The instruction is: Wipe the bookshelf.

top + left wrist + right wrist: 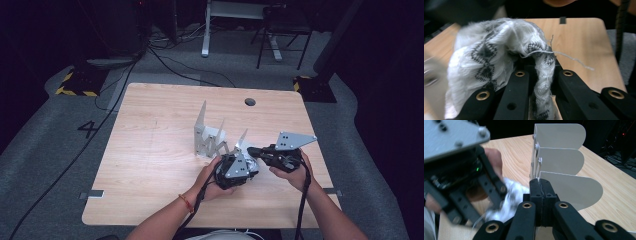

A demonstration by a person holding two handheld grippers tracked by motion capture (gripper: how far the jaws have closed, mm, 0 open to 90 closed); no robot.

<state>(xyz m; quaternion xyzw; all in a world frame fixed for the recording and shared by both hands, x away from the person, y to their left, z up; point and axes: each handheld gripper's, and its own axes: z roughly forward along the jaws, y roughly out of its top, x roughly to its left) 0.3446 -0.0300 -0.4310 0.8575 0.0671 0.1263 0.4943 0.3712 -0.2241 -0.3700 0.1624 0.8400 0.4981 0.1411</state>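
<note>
Left gripper (239,167) fingers grasp white cloth (499,57); right gripper (257,151) fingers clenched, pointing left.

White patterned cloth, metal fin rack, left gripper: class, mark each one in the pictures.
white patterned cloth (486,57): left gripper view, on its bunched knit front.
metal fin rack (564,160): right gripper view, on the middle fin's flat face.
left gripper (541,75): left gripper view, between its fingertips, clamped on the cloth.

Your high view is dim: the table (150,150) is lit evenly, its surroundings nearly black. Your left gripper view blurs at its left edge. In your right gripper view, the near gripper at left is motion-blurred.
</note>
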